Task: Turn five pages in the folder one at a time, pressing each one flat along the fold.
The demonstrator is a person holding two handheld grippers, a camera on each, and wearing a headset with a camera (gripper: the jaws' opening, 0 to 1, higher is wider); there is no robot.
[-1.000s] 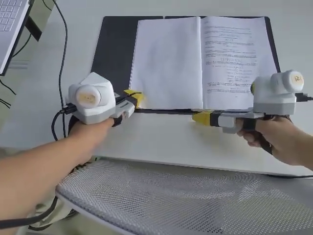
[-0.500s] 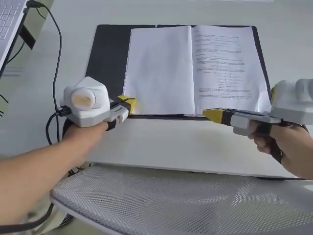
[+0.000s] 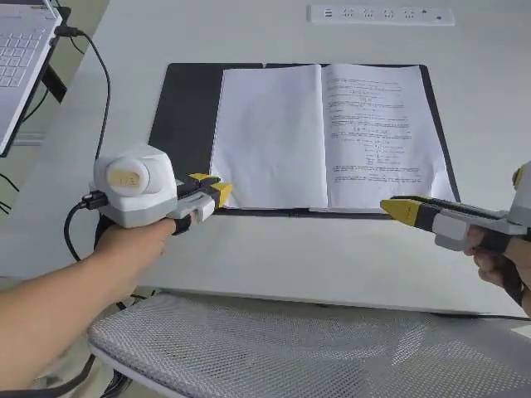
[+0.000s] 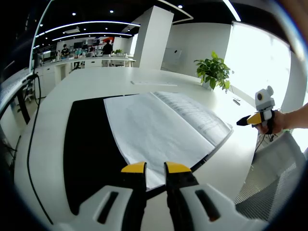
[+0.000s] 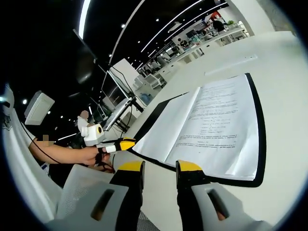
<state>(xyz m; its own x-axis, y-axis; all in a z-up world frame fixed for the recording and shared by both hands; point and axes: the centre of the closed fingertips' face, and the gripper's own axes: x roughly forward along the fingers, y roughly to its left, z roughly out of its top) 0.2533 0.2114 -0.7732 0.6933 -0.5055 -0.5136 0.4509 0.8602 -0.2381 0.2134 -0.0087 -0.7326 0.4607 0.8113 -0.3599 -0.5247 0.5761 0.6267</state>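
Open-plan office: desk rows [image 4: 79, 61], ceiling strip lights [image 4: 89, 23]

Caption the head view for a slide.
Open folder on a white table, blank page left, printed page right, left gripper and right gripper poised at its near edge.

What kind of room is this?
Most likely a big open-plan office: long white desks under ceiling strip lights, a laptop, and a potted plant.
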